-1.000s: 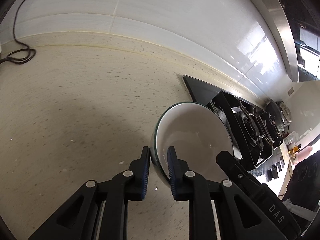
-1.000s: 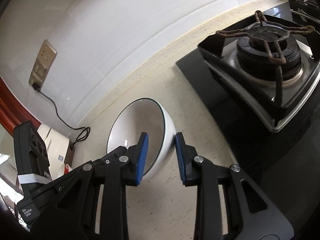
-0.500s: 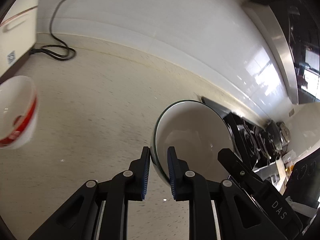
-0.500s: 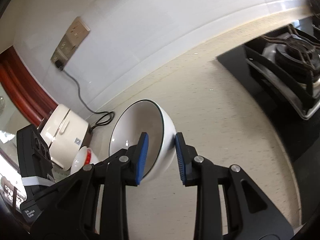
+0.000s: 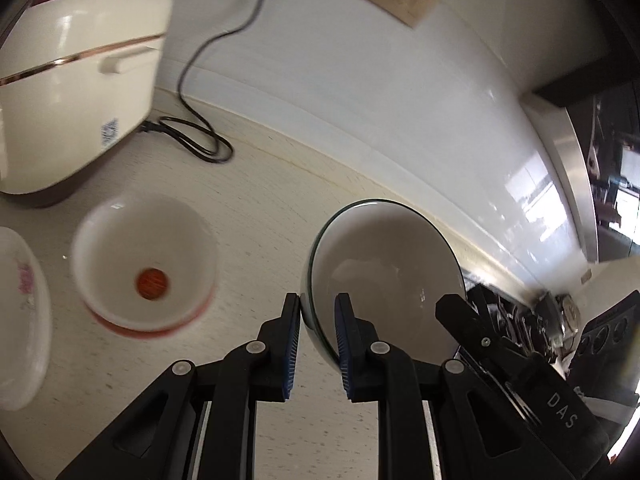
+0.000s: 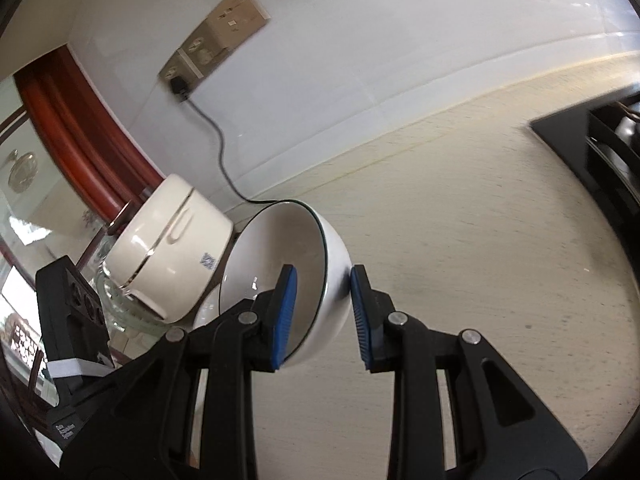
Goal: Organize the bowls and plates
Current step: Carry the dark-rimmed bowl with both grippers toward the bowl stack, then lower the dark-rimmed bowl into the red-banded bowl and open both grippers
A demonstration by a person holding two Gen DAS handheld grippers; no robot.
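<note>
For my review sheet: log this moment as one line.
held: green-rimmed bowl | left tongs: clamped on rim | right tongs: clamped on opposite rim | nearby: red-banded bowl, rice cooker

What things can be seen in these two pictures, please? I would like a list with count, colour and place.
green-rimmed bowl: one, white, held above the counter by both grippers
red-banded bowl: one, white, on the counter before the cooker
plate: one, white with pink print, left edge
rice cooker: one, cream, by the wall
cable: one, black, cooker to wall socket
stove: one, black, right
left gripper: black, blue pads
right gripper: black, blue pads
</note>
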